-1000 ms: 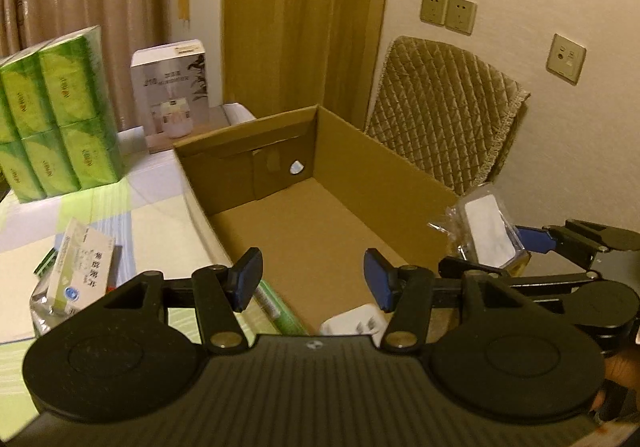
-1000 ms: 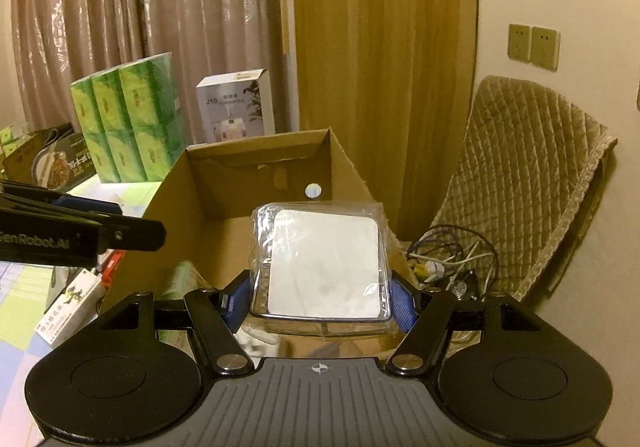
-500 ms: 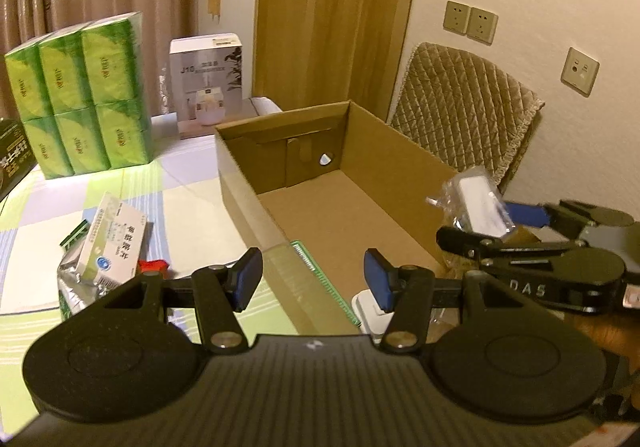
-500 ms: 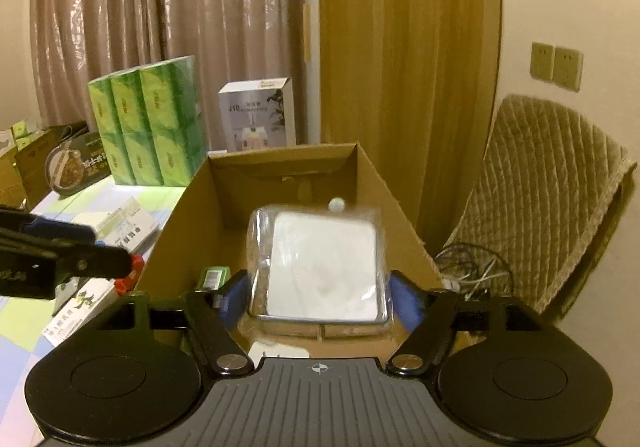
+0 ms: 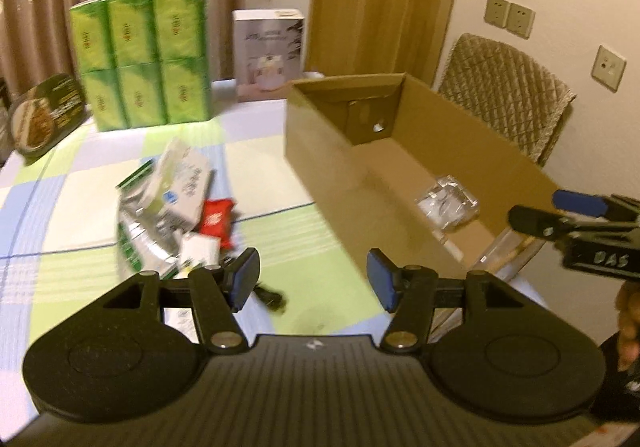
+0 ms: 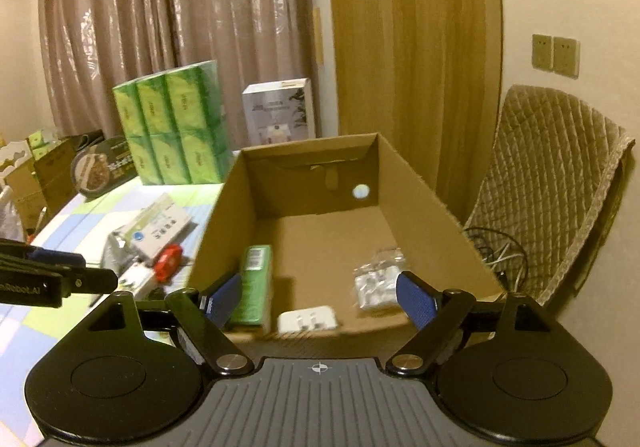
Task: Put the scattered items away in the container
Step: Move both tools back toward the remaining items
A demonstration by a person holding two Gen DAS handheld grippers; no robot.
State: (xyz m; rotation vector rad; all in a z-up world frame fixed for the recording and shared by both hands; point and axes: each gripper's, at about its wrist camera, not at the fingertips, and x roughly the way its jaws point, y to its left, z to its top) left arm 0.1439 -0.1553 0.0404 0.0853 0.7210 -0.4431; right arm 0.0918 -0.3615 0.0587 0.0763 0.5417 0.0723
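- Lying in cardboard box (image 6: 420,183): clear plastic packet (image 6: 378,281), green carton (image 6: 252,283), white plug adapter (image 6: 308,319).
- Right gripper (image 6: 320,295) fingers spread, empty.
- Left gripper (image 5: 312,279) fingers spread, empty, above tablecloth (image 5: 60,215).

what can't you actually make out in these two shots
- Scattered pile on the table, left wrist view: motion blur leaves the print unreadable; the left gripper covers its near edge.
- Bagged item in the cardboard box, right wrist view: blurred, contents unclear.
- White item: the near box wall cuts off its lower part.
- Right gripper, left wrist view: cut off by the frame edge.
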